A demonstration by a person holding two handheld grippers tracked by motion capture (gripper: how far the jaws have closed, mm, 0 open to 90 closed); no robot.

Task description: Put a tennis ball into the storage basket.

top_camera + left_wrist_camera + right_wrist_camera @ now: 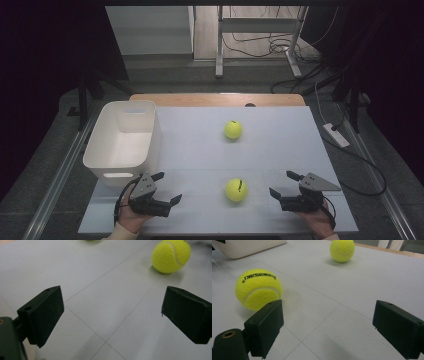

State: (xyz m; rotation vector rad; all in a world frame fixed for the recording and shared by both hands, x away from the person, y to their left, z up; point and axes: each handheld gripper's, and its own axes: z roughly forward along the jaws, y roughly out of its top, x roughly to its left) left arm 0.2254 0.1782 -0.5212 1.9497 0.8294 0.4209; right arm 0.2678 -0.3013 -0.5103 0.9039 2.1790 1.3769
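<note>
Two hand-held grippers are flanking a tennis ball on a white table.

The left gripper and right gripper are both spread, empty; the near ball is lying between them, probably awaiting transfer into the white bin; another ball is sitting farther back.

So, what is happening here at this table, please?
A person holds a hand-held gripper in each hand, low over a white table. The left hand-held gripper and the right hand-held gripper are both open and hold nothing. The near tennis ball lies between them, untouched. A far tennis ball lies further back, and a white bin stands at the left with no ball visible inside.
</note>
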